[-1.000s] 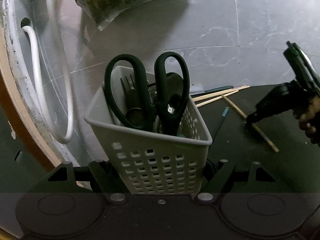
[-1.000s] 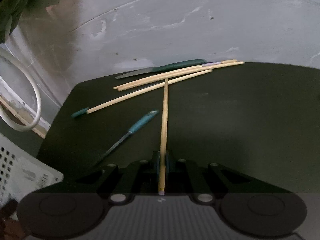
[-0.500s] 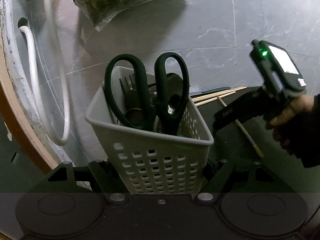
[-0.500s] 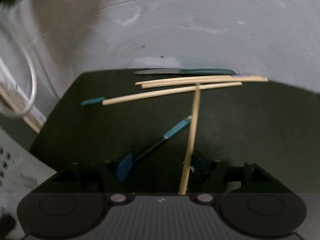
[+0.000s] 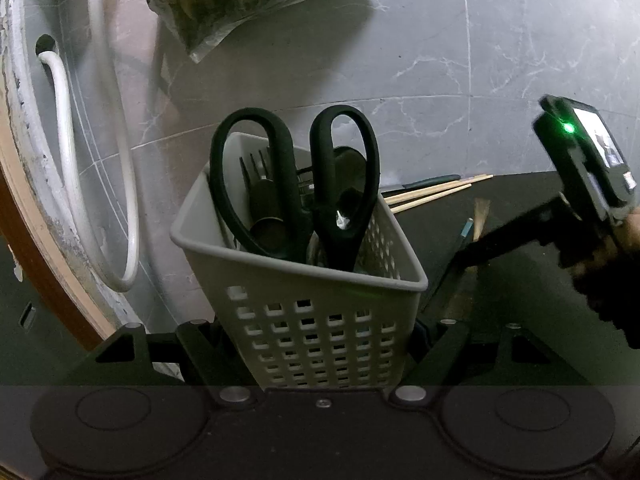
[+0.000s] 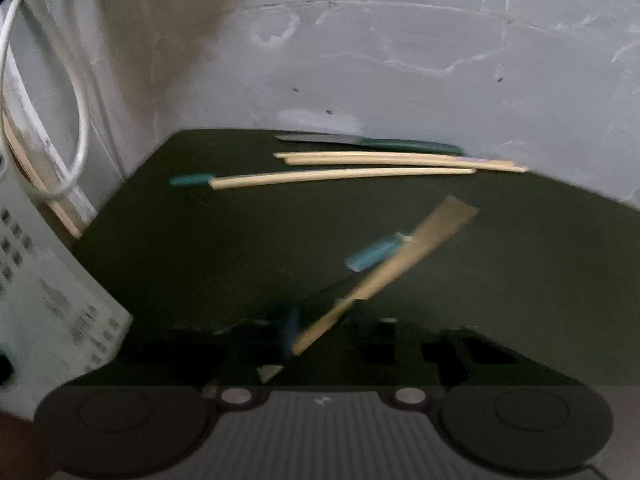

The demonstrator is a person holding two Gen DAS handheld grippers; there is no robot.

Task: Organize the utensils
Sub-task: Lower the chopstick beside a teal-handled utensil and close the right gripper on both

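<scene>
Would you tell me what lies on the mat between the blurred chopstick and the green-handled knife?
Three chopsticks lie there, between the blurred chopstick and the knife, on the right wrist view.

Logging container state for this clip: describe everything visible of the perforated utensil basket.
The utensil basket is pale grey plastic, tapering downward, with a smooth rolled rim and rows of small square holes across its walls. It stands upright, clamped between the fingers of the left tool. Black-handled scissors stand in it handles up, with a dark fork and other dark utensils behind them. It sits at the dark mat's left edge; its corner also shows in the right wrist view.
</scene>
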